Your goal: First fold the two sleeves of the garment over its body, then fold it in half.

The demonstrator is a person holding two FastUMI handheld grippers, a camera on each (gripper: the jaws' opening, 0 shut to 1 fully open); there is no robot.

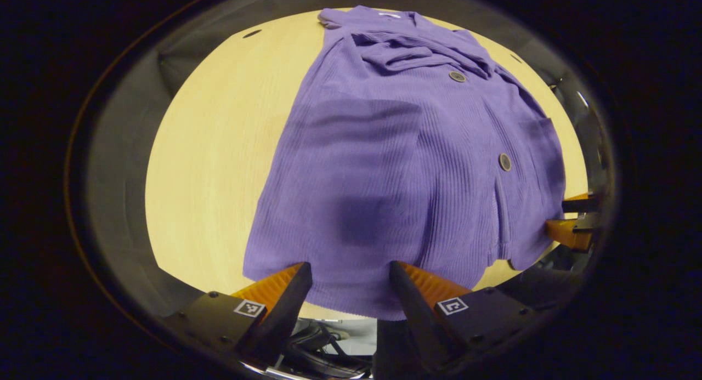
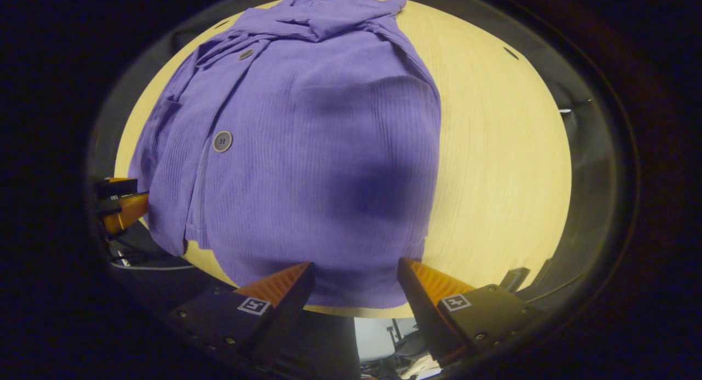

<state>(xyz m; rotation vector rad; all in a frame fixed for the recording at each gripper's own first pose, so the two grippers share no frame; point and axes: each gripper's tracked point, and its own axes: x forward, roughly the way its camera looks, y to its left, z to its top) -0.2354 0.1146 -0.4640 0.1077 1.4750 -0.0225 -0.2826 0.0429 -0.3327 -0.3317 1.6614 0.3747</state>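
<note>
A purple ribbed cardigan (image 1: 395, 166) with dark buttons lies flat on a pale wooden table (image 1: 219, 149), its sleeves folded and bunched over the chest at the far end. Its hem hangs at the near table edge. My left gripper (image 1: 351, 276) is open, its fingers spread on either side of the hem's left part, just above it. In the right gripper view the same cardigan (image 2: 307, 149) fills the middle, and my right gripper (image 2: 356, 273) is open over the hem's right part. The other gripper (image 2: 123, 204) shows at the left edge.
Bare tabletop (image 2: 493, 149) lies to the right of the garment in the right gripper view and to the left of it in the left gripper view. The right gripper (image 1: 573, 223) pokes in at the right edge of the left gripper view. Cables and floor (image 1: 329, 341) lie below the table edge.
</note>
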